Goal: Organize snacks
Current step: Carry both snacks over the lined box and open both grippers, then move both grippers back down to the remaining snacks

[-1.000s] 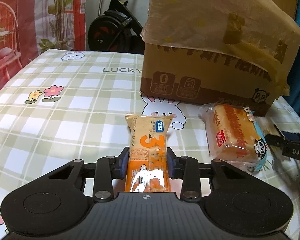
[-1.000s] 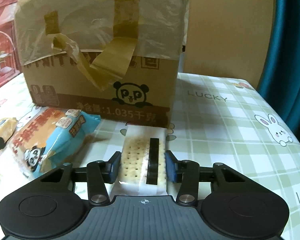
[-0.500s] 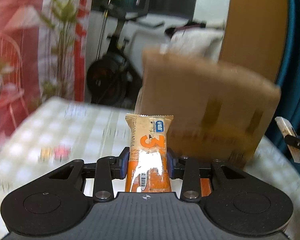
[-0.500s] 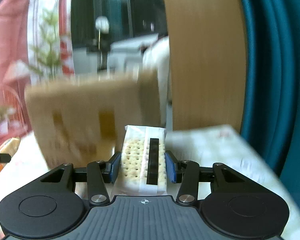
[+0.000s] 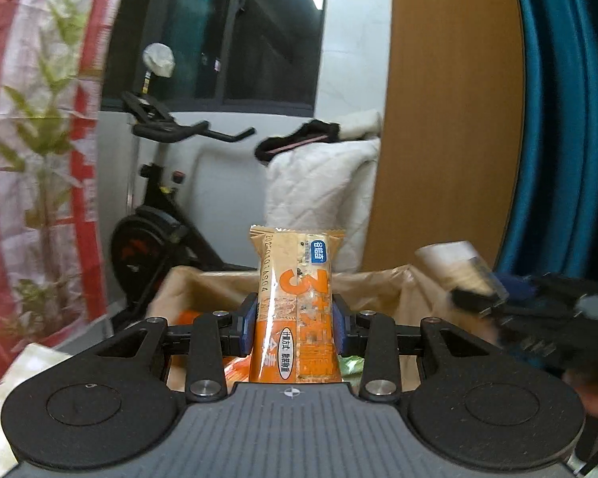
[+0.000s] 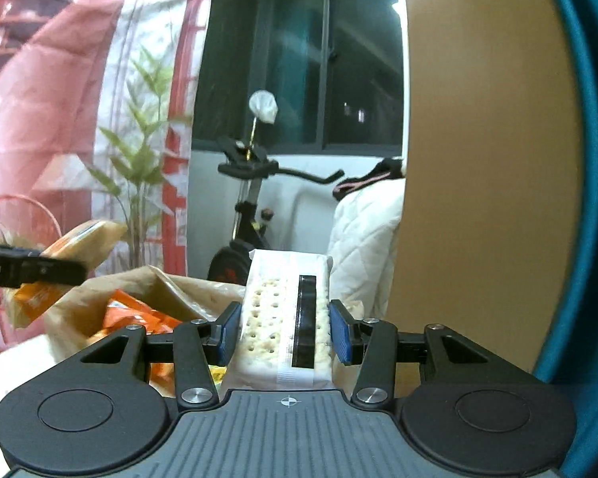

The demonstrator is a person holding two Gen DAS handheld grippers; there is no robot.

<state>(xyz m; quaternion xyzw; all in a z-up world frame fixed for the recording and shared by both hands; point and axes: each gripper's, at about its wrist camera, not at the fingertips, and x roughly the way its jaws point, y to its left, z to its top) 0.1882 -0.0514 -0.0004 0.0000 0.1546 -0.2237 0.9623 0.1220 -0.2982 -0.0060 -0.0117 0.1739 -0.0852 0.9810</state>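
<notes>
My left gripper [image 5: 295,322] is shut on an orange snack bar packet [image 5: 295,310] and holds it upright above the open cardboard box [image 5: 382,283]. My right gripper [image 6: 285,332] is shut on a white cracker packet [image 6: 285,318] with a black stripe, held over the same box [image 6: 99,298]. Orange packets [image 6: 139,320] lie inside the box. The right gripper with its cracker packet shows blurred at the right of the left wrist view [image 5: 478,298]. The left gripper with its orange packet shows at the left of the right wrist view [image 6: 52,271].
An exercise bike [image 5: 155,215] stands behind the box. A white quilted bundle [image 5: 323,199] lies beside a wooden panel [image 5: 450,119]. A blue curtain [image 5: 558,119] hangs at the right. A plant [image 6: 139,159] and a red-and-white cloth [image 6: 40,119] are at the left.
Both grippers have risen from the table with their packets and now sit above the open top of the box. The table and the bread packet have dropped out of view.
</notes>
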